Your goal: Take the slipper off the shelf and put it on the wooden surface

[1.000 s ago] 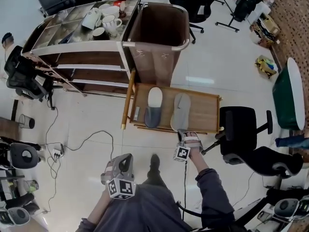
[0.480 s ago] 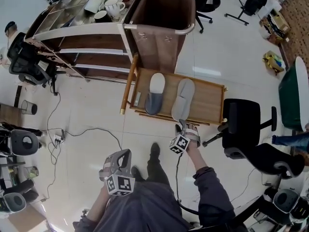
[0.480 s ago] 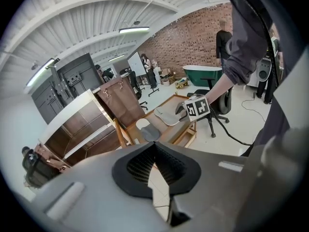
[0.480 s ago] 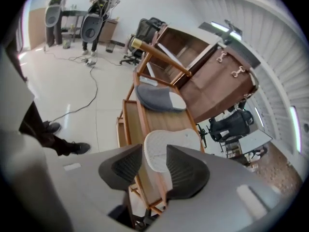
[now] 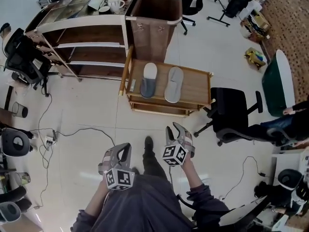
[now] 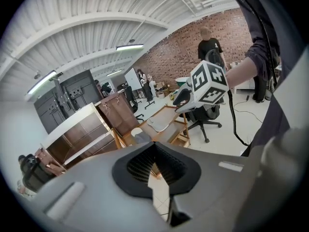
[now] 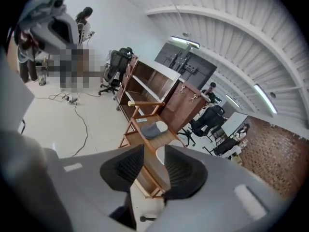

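Two slippers lie side by side on the low wooden surface [image 5: 195, 87]: a grey slipper [image 5: 148, 80] with a white insole on the side nearer the shelf [image 5: 77, 37], and a pale slipper [image 5: 174, 84] just beside it, not touching. The shelf's open wooden tiers look bare from the head view, and mugs [image 5: 108, 1] crowd its top. A tall brown bin [image 5: 154, 18] stands between the shelf and the surface's far edge. A black office chair [image 5: 234, 115] sits near the surface's other end.

Both hand-held grippers are held low over the tiled floor, well apart from the surface. The left hand-held gripper [image 5: 119, 152] has its jaws pressed together, nothing between them. The right hand-held gripper [image 5: 176, 131] points towards the surface with its jaws spread and empty; through the gap its own view shows the surface's edge, with the grey slipper [image 7: 154, 128] above it.
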`<action>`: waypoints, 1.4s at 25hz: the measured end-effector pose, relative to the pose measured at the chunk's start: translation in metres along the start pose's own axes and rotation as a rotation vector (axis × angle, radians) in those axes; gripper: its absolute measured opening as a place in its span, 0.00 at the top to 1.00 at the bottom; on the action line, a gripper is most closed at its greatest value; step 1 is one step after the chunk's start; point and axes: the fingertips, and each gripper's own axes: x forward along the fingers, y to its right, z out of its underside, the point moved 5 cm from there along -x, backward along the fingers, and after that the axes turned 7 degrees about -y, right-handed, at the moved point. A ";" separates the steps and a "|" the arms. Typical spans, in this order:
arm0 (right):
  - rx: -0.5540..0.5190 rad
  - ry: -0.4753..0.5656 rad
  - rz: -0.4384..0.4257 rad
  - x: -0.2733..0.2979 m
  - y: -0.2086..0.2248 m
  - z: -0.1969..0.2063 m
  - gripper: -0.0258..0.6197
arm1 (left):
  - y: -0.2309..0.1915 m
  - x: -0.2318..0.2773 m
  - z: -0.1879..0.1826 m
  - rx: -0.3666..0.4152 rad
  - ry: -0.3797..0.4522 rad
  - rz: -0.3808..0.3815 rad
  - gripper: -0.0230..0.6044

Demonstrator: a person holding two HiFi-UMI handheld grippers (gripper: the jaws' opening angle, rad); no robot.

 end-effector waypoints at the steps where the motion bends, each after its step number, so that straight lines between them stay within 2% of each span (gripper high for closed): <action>1: 0.013 0.002 0.008 -0.019 -0.007 -0.002 0.75 | 0.005 -0.011 0.005 0.004 0.014 0.000 0.94; 6: 0.054 0.019 0.071 -0.107 -0.037 -0.002 0.78 | 0.037 -0.060 0.028 0.027 0.074 0.025 0.94; 11: 0.072 0.049 0.145 -0.176 -0.057 0.000 0.88 | 0.067 -0.093 0.035 0.053 0.126 0.059 0.94; 15: 0.063 0.076 0.198 -0.211 -0.065 -0.002 0.95 | 0.074 -0.108 0.034 0.054 0.154 0.063 0.94; 23: 0.081 0.109 0.203 -0.249 -0.080 -0.007 0.96 | 0.077 -0.121 0.034 0.031 0.168 0.043 0.94; 35: 0.081 0.144 0.197 -0.251 -0.084 -0.009 0.96 | 0.078 -0.121 0.033 0.058 0.164 0.037 0.94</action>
